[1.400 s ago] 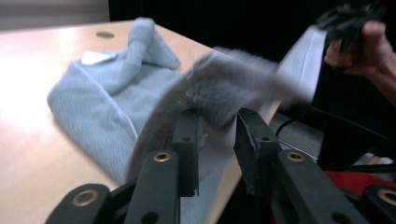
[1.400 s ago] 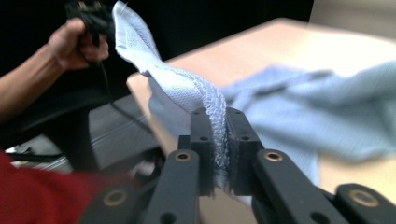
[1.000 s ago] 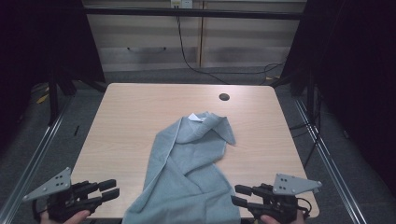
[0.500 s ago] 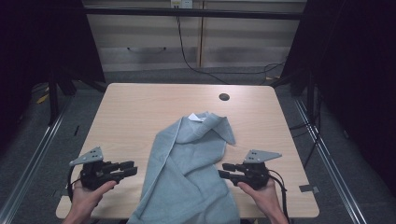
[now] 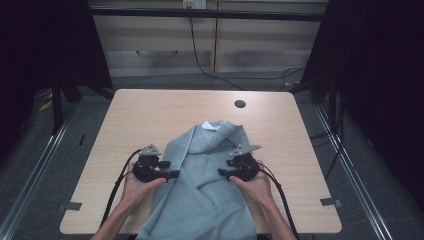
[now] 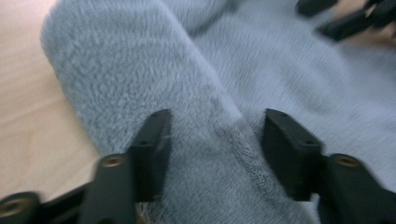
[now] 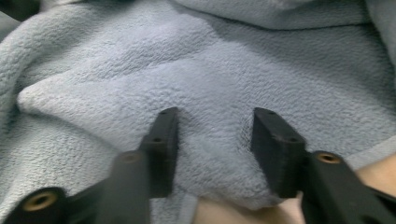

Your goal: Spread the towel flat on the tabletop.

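A grey fleece towel [image 5: 205,190] lies crumpled down the middle of the wooden table [image 5: 150,115], its near end hanging over the front edge. My left gripper [image 5: 172,174] rests at the towel's left edge and points right. In the left gripper view my left gripper [image 6: 217,119] stands open astride a fold of the towel [image 6: 140,70], the pads apart from the fabric. My right gripper [image 5: 223,172] points left onto the towel's right side. Its own view shows my right gripper [image 7: 217,114] open over a ridge of the towel [image 7: 210,60]. Both pairs of jaws have just been opening.
A white label [image 5: 210,125] sticks out at the towel's far end. A dark round hole [image 5: 240,104] sits in the tabletop near the far edge. Bare wood [image 6: 23,107] lies left of the towel. Dark floor and rails surround the table.
Both hands have come forward from the table's front corners and inward to the towel's two sides, sinking toward it. Both pairs of jaws now stand wider.
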A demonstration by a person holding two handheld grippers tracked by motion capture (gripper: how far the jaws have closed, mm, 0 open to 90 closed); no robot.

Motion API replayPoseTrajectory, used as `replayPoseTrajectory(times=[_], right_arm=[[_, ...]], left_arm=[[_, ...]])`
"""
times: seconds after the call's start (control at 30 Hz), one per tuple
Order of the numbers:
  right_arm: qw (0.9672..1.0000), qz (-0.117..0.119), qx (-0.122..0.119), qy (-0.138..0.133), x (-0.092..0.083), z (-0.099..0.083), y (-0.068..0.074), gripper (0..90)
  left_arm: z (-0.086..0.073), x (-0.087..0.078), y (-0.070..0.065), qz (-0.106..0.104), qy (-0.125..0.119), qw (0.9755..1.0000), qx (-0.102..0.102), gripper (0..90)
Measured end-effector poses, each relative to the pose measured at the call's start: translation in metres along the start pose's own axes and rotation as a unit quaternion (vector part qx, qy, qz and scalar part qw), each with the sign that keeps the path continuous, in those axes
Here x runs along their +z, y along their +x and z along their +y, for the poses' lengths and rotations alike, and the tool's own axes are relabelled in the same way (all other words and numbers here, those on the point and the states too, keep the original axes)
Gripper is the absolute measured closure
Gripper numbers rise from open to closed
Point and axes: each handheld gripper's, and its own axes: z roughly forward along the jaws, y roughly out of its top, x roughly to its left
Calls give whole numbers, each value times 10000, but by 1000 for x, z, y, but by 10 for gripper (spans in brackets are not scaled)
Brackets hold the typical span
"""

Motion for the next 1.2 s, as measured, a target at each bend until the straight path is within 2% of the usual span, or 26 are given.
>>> replayPoseTrajectory(times=[0.03,0.07,0.1,0.17,0.23,0.33,0.37,0.4,0.43,0.47,0.5,0.57,0.67,0.7,0.73,0.77,0.83,0.87,0.93,0.97,1.0,1.07,1.1,1.13,1.17,1.2], right_arm=[[10000,25,0,-29,0,-1,1,594],[10000,25,0,-29,0,-1,1,594],[10000,57,-14,-50,-1,-2,2,649],[9999,98,-19,-55,-8,-7,5,818],[9999,107,-14,-53,-12,-10,5,840],[9994,329,99,-92,-30,-27,8,870],[9994,329,99,-92,-30,-27,8,870],[9989,463,61,-91,-39,-36,14,871],[9989,463,61,-91,-39,-36,14,871],[9987,501,-63,-2,-46,-40,25,870],[9982,585,-159,28,-49,-42,31,870],[9977,628,-224,92,-52,-44,38,868],[9958,865,-255,152,-57,-53,53,862],[9952,931,-269,157,-57,-55,57,860],[9947,966,-324,168,-55,-54,61,852],[9945,992,-303,162,-52,-52,62,850],[9941,1017,-338,168,-50,-50,63,843],[9935,1073,-364,115,-45,-44,64,802],[9930,1118,-370,32,-45,-40,64,784],[9934,1101,-314,-101,-48,-37,62,758],[9939,1042,-266,-261,-52,-32,57,743],[9959,730,-22,-538,-65,-29,38,706],[9959,730,-22,-538,-65,-29,38,706],[9968,413,101,-671,-74,-32,22,664],[9968,278,162,-732,-77,-34,15,635],[9968,278,162,-732,-77,-34,15,635]], left_arm=[[-2,2,-2,149,108,9997,147,527],[-5,3,-3,235,118,9993,277,527],[-6,1,-3,296,146,9990,317,589],[-8,-5,-1,312,198,9989,271,793],[-16,-13,0,249,213,9992,236,808],[-30,-29,0,-14,215,9997,80,828],[-37,-35,-3,-162,240,9995,87,828],[-48,-43,-15,-390,322,9986,148,828],[-48,-43,-15,-390,322,9986,148,828],[-60,-52,-30,-638,406,9971,57,828],[-60,-52,-30,-638,406,9971,57,827],[-74,-62,-41,-876,428,9952,45,824],[-89,-77,-47,-1200,365,9920,-170,795],[-89,-81,-45,-1226,239,9920,-164,765],[-84,-85,-43,-1098,100,9938,-154,683],[-76,-86,-39,-962,10,9953,-109,655],[-56,-84,-29,-818,-289,9961,-140,641],[-45,-80,-24,-719,-354,9967,-97,572],[-25,-65,-16,-598,-396,9974,-33,557],[-16,-54,-11,-545,-431,9975,-112,534],[-11,-48,-9,-462,-415,9980,-148,512],[-3,-30,-5,-437,-434,9979,-176,473],[1,-22,-4,-351,-377,9984,-217,473],[6,-9,-1,-300,-308,9987,-282,396],[6,-9,-1,-300,-308,9987,-282,371],[8,0,2,-240,-254,9986,-403,371]])
